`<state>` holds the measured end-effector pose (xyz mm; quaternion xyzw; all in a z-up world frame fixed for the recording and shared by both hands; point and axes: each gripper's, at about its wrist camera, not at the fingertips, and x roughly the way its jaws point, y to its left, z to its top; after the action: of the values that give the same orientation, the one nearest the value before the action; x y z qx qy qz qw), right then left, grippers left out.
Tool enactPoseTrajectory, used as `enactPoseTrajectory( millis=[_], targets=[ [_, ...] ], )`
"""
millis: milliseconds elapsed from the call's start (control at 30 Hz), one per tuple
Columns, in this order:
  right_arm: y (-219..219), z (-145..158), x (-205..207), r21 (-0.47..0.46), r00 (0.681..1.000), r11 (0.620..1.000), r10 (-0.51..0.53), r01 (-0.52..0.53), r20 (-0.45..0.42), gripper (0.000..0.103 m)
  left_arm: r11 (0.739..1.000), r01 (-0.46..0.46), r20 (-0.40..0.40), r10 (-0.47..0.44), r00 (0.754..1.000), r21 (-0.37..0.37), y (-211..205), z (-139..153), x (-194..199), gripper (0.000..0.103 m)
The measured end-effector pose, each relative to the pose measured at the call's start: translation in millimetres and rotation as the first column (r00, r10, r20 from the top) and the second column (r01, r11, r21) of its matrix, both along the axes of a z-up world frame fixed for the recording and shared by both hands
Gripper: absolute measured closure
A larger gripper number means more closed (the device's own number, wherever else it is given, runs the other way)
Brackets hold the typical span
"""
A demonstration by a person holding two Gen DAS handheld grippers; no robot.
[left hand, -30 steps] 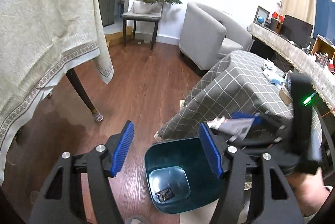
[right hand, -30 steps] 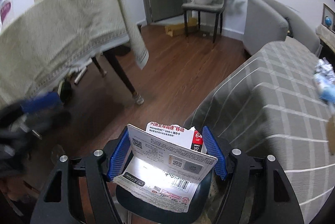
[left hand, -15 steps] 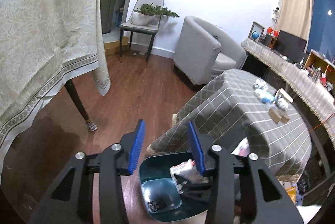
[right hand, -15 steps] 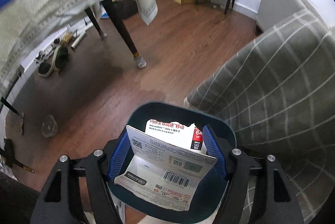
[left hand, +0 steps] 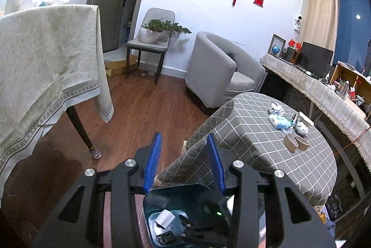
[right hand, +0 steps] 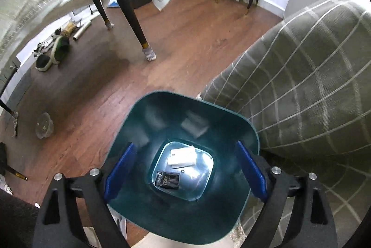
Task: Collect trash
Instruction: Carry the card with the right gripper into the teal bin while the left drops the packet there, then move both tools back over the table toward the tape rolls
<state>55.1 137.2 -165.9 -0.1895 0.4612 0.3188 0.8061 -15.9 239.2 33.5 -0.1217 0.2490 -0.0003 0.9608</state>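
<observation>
Right wrist view: right gripper (right hand: 185,172) fingers wide apart, empty, over teal bin (right hand: 148,118); white packet (right hand: 182,156) on bin bottom. Left gripper (left hand: 184,161) fingers apart, empty, above bin; checked tablecloth (left hand: 255,139) beside bin.

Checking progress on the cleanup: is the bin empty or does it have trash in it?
Not empty. The bin holds a white packet and a black wrapper on its bottom.

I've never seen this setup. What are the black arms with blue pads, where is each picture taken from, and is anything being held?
Each picture comes from a camera on a hand-held gripper, looking along its two blue-padded fingers. The left gripper is open and empty, facing the checked table, where crumpled wrappers and paper cups lie. The right gripper is open above the teal bin and holds nothing. In the bin lie a white card and a black packet.
</observation>
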Motion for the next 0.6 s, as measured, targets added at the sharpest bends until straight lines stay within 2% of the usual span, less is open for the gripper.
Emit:
enactPoseTrajectory(
  millis=[200, 333, 600],
  targets=[
    [-16.0, 39.6, -8.7, 0.085, 0.998, 0.996, 0.030, -0.035, 0.053, 0.015, 1.000, -0.013, 0.023, 0.012, 1.000, 0.026, -10.8, 6.5, 4.8, 0.061],
    [-29.5, 69.0, -18.1, 0.144, 0.994, 0.988, 0.048, -0.062, 0.102, 0.015, 0.997, -0.021, 0.042, 0.018, 0.999, 0.072, -19.9, 11.3, 6.8, 0.060],
    [-70.3, 122.9, -30.5, 0.218, 0.972, 0.973, 0.021, -0.074, 0.236, 0.015, 0.997, -0.020, 0.066, 0.015, 0.998, 0.072, -37.8, 14.7, 16.2, 0.048]
  ],
)
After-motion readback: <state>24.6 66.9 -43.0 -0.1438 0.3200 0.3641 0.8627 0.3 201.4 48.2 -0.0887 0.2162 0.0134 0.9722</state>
